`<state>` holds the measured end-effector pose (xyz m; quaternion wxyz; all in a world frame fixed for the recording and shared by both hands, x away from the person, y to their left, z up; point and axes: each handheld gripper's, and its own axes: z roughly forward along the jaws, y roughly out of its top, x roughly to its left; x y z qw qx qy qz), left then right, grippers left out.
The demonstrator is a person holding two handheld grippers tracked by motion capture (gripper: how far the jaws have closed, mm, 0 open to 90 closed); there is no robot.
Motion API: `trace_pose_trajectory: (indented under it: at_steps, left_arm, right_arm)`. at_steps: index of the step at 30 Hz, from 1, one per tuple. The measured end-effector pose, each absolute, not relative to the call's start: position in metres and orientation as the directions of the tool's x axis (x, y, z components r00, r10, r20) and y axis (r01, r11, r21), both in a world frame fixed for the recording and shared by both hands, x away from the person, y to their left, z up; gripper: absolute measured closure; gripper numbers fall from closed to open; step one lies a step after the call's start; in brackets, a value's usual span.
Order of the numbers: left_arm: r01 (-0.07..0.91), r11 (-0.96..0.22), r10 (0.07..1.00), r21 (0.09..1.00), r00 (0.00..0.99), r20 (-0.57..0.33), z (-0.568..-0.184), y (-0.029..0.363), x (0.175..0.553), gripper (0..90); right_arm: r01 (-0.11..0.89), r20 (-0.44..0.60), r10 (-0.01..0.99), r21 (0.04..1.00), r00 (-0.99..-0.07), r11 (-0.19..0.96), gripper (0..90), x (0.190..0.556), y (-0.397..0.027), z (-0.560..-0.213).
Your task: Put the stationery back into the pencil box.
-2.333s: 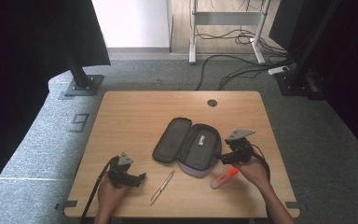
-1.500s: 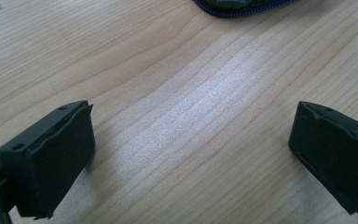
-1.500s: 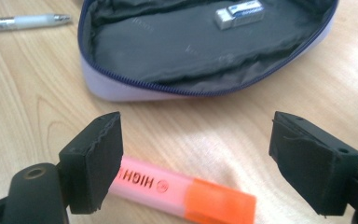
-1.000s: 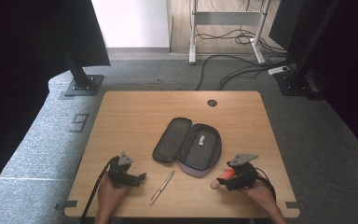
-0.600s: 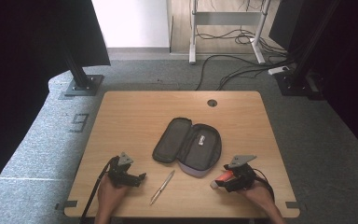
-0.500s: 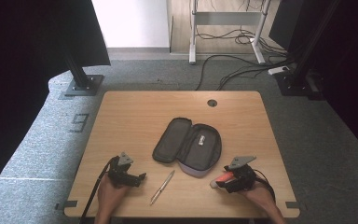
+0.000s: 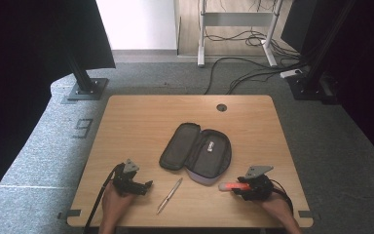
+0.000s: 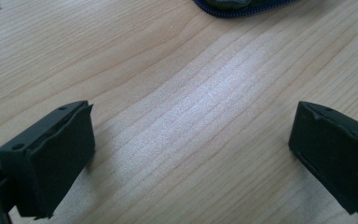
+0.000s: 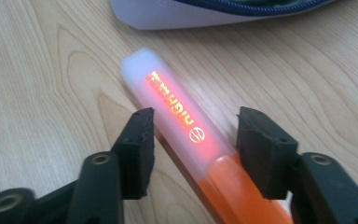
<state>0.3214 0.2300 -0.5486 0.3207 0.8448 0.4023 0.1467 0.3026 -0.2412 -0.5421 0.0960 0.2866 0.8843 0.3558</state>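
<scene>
An orange highlighter [image 7: 229, 186] with a clear cap lies on the wooden table [image 7: 136, 122], just in front of an open dark pencil case [image 7: 197, 151]. My right gripper [image 7: 238, 188] is open and set down over the highlighter [image 9: 177, 107], one jaw on each side of its body. The left jaw touches it and a thin gap shows at the right jaw. My left gripper [image 7: 146, 186] rests near the front left, open wide [image 8: 191, 140] over bare wood. A silver pen [image 7: 169, 195] lies between the two grippers.
The pencil case edge [image 9: 214, 11] sits just beyond the highlighter's cap, and its zip edge [image 8: 237, 4] shows far ahead of the left jaws. A cable hole [image 7: 221, 107] is at the table's back. Stands and cables are on the floor behind.
My right gripper moved from beside the case toward the front edge and came down over the highlighter, which stayed in place. The left gripper has not moved.
</scene>
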Motion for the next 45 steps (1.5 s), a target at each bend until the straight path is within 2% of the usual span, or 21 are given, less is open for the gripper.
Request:
trace_pose_trajectory:
  at_steps: [5, 11, 25, 45]
  left_arm:
    - [0.586, -0.47, 0.774, 0.66, 0.633, -0.01, -0.549, 0.23, 0.321, 0.0]
    - [0.586, -0.471, 0.774, 0.66, 0.633, -0.01, -0.549, 0.23, 0.321, 0.1]
    - [0.586, -0.47, 0.774, 0.66, 0.633, -0.01, -0.549, 0.23, 0.321, 0.0]
    - [0.586, -0.47, 0.774, 0.66, 0.633, -0.01, -0.549, 0.23, 0.321, 0.0]
  right_arm:
    - [0.451, 0.041, 0.586, 0.684, -0.809, 0.574, 57.6, 0.3, -0.248, -0.541]
    - [0.472, 0.061, 0.6, 0.681, -0.798, 0.559, 64.7, 0.299, -0.255, -0.541]
    - [0.526, 0.069, 0.67, 0.679, -0.739, 0.511, 65.8, 0.295, -0.269, -0.54]
    - [0.522, 0.041, 0.71, 0.709, -0.703, 0.475, 65.9, 0.294, -0.286, -0.518]
